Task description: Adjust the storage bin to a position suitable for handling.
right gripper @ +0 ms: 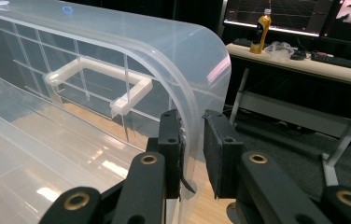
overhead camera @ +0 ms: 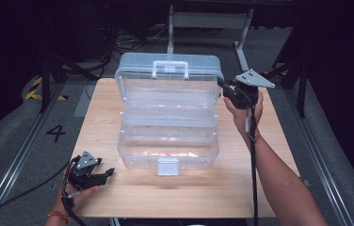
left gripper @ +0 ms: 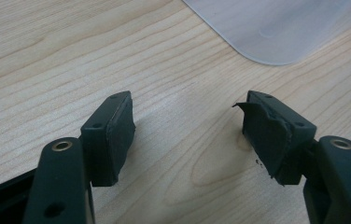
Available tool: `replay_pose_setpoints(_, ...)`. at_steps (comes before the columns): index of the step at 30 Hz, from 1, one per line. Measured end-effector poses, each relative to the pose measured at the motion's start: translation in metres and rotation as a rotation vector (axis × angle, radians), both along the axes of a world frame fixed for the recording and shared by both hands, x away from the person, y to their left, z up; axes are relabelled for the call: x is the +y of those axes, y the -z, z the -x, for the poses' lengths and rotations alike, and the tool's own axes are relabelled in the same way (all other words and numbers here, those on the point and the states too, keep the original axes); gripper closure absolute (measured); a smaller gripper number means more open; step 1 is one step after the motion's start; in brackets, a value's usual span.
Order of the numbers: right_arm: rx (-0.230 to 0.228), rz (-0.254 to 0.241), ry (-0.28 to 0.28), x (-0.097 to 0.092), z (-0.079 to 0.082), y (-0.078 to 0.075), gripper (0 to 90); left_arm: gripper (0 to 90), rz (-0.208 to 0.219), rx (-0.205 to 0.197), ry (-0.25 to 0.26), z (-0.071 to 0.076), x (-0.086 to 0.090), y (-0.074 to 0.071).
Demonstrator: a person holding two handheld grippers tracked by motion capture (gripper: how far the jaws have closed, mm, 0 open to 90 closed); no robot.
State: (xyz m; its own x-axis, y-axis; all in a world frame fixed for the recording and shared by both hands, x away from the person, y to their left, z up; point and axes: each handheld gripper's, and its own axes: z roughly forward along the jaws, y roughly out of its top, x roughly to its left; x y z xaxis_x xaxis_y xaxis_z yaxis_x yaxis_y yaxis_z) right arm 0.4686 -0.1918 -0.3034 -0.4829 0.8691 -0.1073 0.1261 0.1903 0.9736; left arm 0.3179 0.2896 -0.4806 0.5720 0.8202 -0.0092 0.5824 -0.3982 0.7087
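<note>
A: Nearest first. Left gripper [overhead camera: 100,173] rested low at the near left corner of the bench [overhead camera: 241,188], held in the person's left hand [overhead camera: 74,194]. Jaws stood partly open with nothing between them. In the left gripper view only bare wood grain lay between its pads [left gripper: 120,135].

B: Purpose of parking it there?

A: Judged as standing by, clear of the work. A rounded corner of the clear plastic toolbox [overhead camera: 168,117] lay just beyond its jaws, near but apart.

B: And the box itself?

A: Mid-bench, open, its base toward the near edge with the front latch [overhead camera: 167,165] facing the person. Trays stepped upward toward the far edge. The lid [overhead camera: 169,68] stood up at the back, its handle [overhead camera: 170,69] showing through the plastic.

B: Right gripper?

A: Right gripper [overhead camera: 224,88] at the far right of the box, carried in the right hand [overhead camera: 245,110]. Jaws closed almost fully, pinching the lid's curved right rim [right gripper: 190,135], one pad inside the wall and one outside.

B: Why grip at the rim?

A: Likely to swing or steady the lid on its hinge; the edge is the thin wall that the jaws can span. Beyond it, a desk with a bottle [right gripper: 262,28].
</note>
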Motion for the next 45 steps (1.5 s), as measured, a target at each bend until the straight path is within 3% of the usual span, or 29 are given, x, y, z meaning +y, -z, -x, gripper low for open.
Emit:
replay_pose_setpoints(8,0.015,0.028,-0.001,0.001,-0.009,-0.004,77.1,34.2,-0.001,0.000,-0.001,0.000,0.000,0.000)
replay_pose_setpoints(16,0.032,0.024,-0.005,0.000,-0.015,-0.006,77.3,34.1,-0.001,0.000,-0.002,0.000,0.000,0.000)
replay_pose_setpoints(18,0.015,0.040,0.009,0.000,-0.015,-0.008,83.6,34.0,-0.001,0.000,-0.002,0.000,0.000,0.000)
replay_pose_setpoints(22,0.022,0.060,0.005,0.000,-0.019,-0.010,83.5,33.7,-0.003,0.000,-0.005,0.000,0.000,0.000)
replay_pose_setpoints(45,0.064,0.041,0.010,0.000,-0.045,-0.009,83.3,33.6,-0.003,0.000,-0.005,0.000,0.000,0.000)
